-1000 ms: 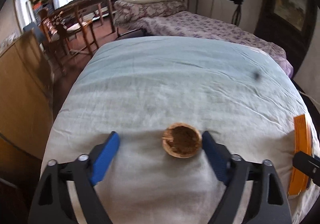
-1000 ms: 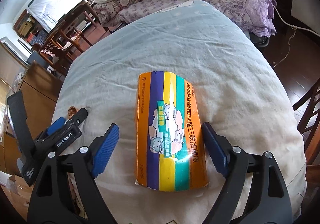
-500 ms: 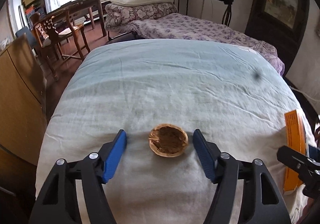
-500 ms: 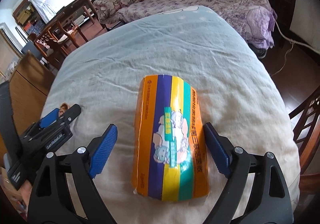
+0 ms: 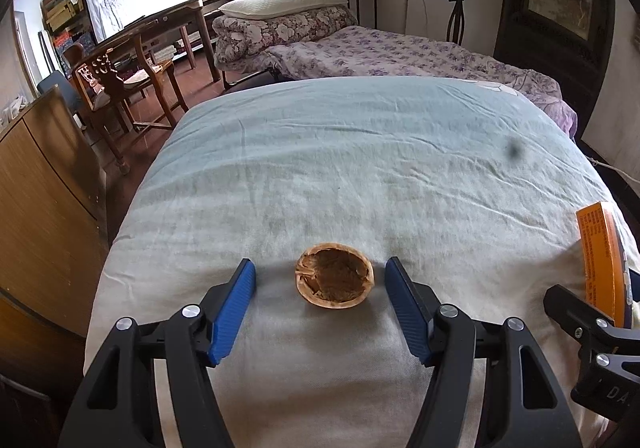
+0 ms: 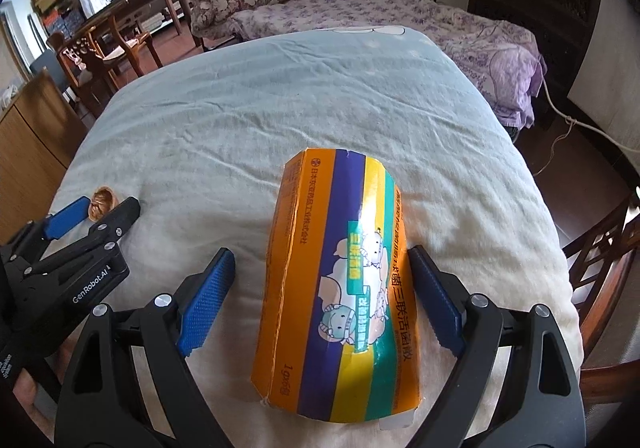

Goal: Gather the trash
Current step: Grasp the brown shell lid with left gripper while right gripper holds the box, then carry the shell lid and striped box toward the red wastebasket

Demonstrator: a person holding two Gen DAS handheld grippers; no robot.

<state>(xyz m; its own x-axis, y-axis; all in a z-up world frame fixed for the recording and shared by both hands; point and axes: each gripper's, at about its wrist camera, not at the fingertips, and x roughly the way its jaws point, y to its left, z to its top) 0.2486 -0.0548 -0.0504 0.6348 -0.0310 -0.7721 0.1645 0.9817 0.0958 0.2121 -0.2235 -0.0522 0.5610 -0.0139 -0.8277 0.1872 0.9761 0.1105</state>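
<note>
The jaws of the left gripper (image 5: 320,282) have been narrowed around the walnut shell half (image 5: 335,281) on the bed (image 5: 360,168), without contact. The right gripper (image 6: 322,272) is held open astride the medicine box (image 6: 340,288), whose near end is partly cut off.

I see a pale quilted bed (image 5: 360,168). A walnut shell (image 5: 335,282) lies ahead of my left gripper (image 5: 320,288). A striped box (image 6: 340,280) lies ahead of my right gripper (image 6: 320,288).
</note>
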